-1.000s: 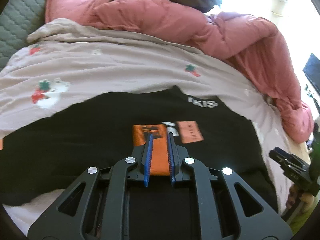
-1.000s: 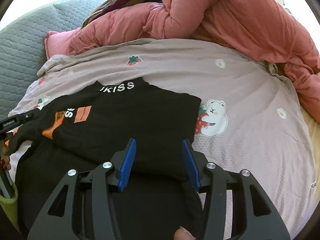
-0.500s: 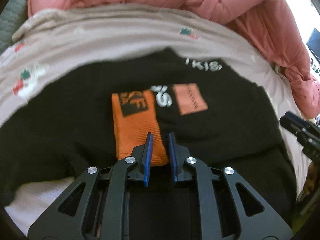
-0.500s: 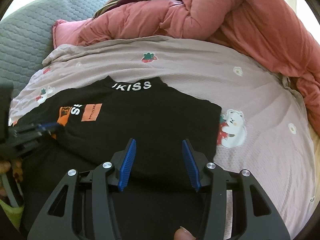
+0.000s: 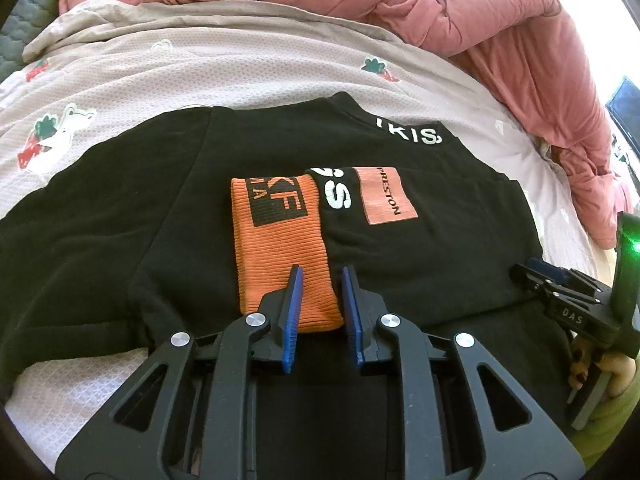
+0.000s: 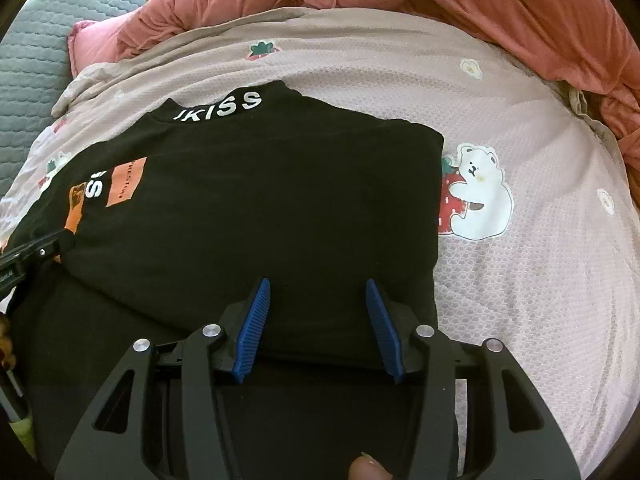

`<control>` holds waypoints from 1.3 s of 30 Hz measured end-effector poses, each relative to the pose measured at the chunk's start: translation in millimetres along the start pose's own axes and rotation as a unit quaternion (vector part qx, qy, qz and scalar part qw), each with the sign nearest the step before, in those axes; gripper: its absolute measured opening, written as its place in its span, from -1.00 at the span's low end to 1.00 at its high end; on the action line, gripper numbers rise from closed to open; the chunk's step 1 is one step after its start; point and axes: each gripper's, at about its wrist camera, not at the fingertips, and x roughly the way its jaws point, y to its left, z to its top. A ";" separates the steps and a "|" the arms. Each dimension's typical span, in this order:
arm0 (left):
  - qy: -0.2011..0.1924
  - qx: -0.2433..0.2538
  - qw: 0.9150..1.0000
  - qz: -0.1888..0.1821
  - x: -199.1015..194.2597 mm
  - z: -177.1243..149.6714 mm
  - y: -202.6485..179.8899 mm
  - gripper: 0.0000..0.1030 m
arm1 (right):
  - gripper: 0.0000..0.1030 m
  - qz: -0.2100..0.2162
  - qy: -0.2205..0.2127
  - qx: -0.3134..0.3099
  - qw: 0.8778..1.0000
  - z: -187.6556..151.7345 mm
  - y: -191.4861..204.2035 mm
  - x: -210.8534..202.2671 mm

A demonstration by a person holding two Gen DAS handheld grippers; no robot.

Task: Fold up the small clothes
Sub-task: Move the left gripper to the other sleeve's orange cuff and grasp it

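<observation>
Black sweater [image 5: 420, 264] part-folded on a pink printed bedsheet [image 5: 240, 68].
Left gripper [image 5: 320, 276]: jaws opening, narrowly apart over the orange cuff [image 5: 280, 248], pressing nothing. Right gripper [image 6: 316, 292]: jaws opening, set wide over the sweater's folded edge, gripping nothing. Pink quilt [image 6: 500, 4] bunched behind.

- the shirt [image 5: 420, 264] is black, white "KISS" lettering on the collar, plus a salmon patch with black text on the chest
- its sleeve cuff [image 5: 280, 248] is bright orange ribbed knit with a black block print
- bedsheet [image 6: 520, 280] is pale pinkish-beige, dotted texture, printed with a white bear hugging a red strawberry, little white flowers too
- comforter [image 5: 500, 32] is dusty coral pink
- quilted headboard [image 6: 36, 60] is grey-green
- both grippers are black with blue ribbed pads [image 6: 252, 332]
</observation>
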 end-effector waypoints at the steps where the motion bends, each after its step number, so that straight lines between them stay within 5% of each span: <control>1: 0.000 0.000 1.000 0.000 -0.5 -0.2 0.1 -0.71 | -0.01 0.002 -0.002 -0.001 1.000 -0.1 1.1 -2.1; 12: -0.009 0.004 1.000 0.017 -18.6 -4.5 4.2 -0.50 | 0.34 0.011 -0.032 -0.011 0.999 -2.1 11.6 -28.0; 17: -0.020 -0.001 0.999 0.034 -33.1 -6.9 13.6 -0.20 | 0.64 0.018 -0.046 -0.009 0.999 1.1 19.8 -40.9; 19: -0.024 -0.005 0.999 0.039 -40.0 -8.1 17.8 0.07 | 0.74 0.021 -0.050 -0.008 0.999 2.3 24.1 -44.5; 27: -0.051 -0.019 0.997 0.058 -69.3 -10.6 32.3 0.73 | 0.80 0.033 -0.066 -0.014 0.997 6.0 43.1 -58.4; 39: -0.084 -0.048 0.990 0.103 -105.0 -15.9 63.8 0.81 | 0.91 0.052 -0.093 -0.045 0.993 14.9 80.9 -78.2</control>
